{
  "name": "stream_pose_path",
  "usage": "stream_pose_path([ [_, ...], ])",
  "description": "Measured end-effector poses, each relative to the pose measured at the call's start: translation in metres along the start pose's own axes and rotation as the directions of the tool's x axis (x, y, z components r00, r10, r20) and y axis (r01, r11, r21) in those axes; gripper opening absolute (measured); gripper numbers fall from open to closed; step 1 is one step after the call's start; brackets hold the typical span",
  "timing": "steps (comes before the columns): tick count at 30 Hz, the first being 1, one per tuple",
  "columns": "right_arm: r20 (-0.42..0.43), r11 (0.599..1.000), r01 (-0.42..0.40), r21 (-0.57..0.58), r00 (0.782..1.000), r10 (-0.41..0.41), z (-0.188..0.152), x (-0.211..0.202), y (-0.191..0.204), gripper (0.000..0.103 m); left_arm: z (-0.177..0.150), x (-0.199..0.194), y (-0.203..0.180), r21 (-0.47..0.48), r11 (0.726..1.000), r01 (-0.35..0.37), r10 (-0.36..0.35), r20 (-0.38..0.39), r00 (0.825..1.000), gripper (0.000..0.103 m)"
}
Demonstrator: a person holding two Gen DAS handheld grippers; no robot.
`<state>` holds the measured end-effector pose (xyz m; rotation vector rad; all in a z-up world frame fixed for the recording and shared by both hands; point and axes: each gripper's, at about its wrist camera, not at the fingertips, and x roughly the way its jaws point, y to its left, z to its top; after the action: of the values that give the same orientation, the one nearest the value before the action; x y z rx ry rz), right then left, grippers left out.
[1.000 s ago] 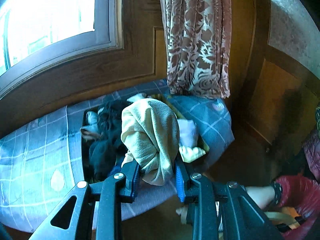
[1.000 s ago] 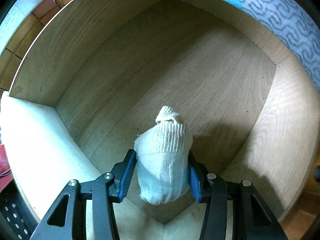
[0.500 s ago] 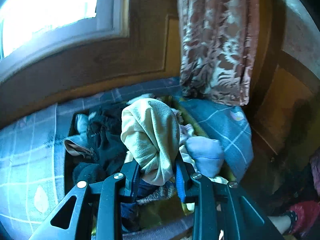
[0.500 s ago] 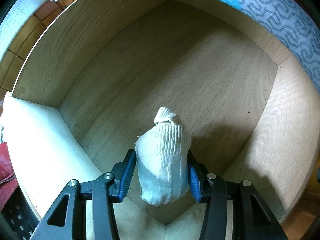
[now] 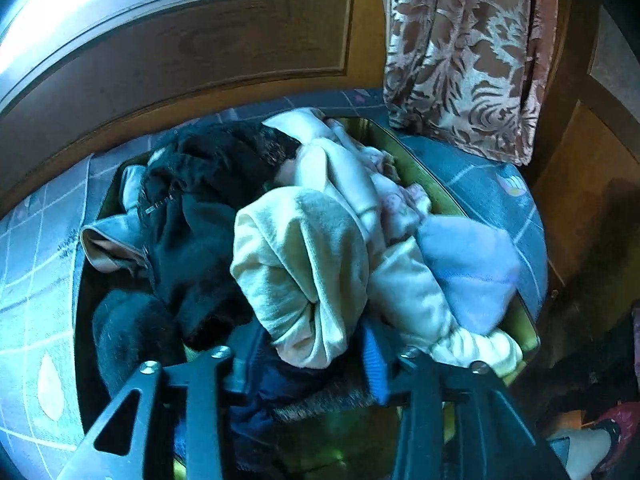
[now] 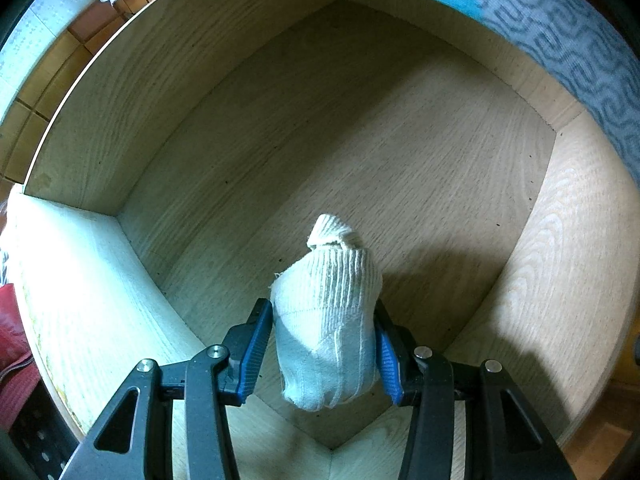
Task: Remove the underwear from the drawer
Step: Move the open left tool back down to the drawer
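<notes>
In the left wrist view my left gripper (image 5: 308,364) hovers over a bin (image 5: 436,188) heaped with clothes. Its jaws are opening around a cream fleece garment (image 5: 304,272), which rests on the pile between them; a gap shows beside the blue right pad (image 5: 374,364). In the right wrist view my right gripper (image 6: 324,344) points straight down into a bare wooden drawer (image 6: 360,128). It is shut on a rolled white ribbed piece of underwear (image 6: 328,320), held above the drawer floor.
Black garments (image 5: 200,208), a pale blue piece (image 5: 468,272) and pink-white items fill the bin, which sits on a blue checked cover (image 5: 36,288). A patterned curtain (image 5: 464,56) hangs behind it. A patterned blue cloth (image 6: 560,32) lies past the drawer's far edge.
My left gripper came down over the bin with the cream garment and its jaws parted, leaving the garment on the pile. The right gripper and its white bundle stayed put.
</notes>
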<state>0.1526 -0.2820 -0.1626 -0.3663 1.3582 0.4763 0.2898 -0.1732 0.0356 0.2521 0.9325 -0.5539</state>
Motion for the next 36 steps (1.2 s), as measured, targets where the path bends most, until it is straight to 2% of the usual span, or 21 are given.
stream_pose_path([
  [6,-0.002,1.000,-0.002,-0.001,1.000,0.002,0.001,0.001,0.002,0.049,-0.020,-0.023,-0.008,0.067,0.995,-0.069,0.068,0.020,0.997,0.044],
  [11,-0.007,1.000,0.003,-0.002,1.000,-0.003,0.002,0.002,0.003,0.049,-0.041,-0.059,0.000,0.042,0.998,-0.049,0.045,0.093,0.995,0.044],
  [18,0.004,1.000,0.000,0.005,1.000,0.000,0.003,0.001,0.004,0.046,-0.096,-0.098,-0.002,0.002,0.999,-0.050,0.048,0.172,0.984,0.044],
  [22,0.009,1.000,-0.002,0.008,1.000,0.002,0.003,0.000,0.004,0.045,-0.127,-0.093,-0.009,0.012,0.996,-0.093,0.090,0.143,0.986,0.044],
  [25,0.019,1.000,-0.005,0.010,1.000,0.005,0.002,-0.002,0.004,0.045,-0.148,-0.082,-0.012,0.020,0.993,-0.119,0.116,0.089,0.989,0.044],
  [32,0.045,1.000,0.008,0.018,0.999,-0.009,-0.002,-0.008,0.006,0.044,-0.184,-0.057,0.002,-0.089,0.991,-0.102,0.100,-0.021,0.995,0.044],
  [36,0.082,0.999,0.019,0.031,0.996,-0.021,-0.005,-0.016,0.006,0.044,-0.197,-0.049,0.007,-0.110,0.983,-0.146,0.142,-0.046,0.989,0.044],
])
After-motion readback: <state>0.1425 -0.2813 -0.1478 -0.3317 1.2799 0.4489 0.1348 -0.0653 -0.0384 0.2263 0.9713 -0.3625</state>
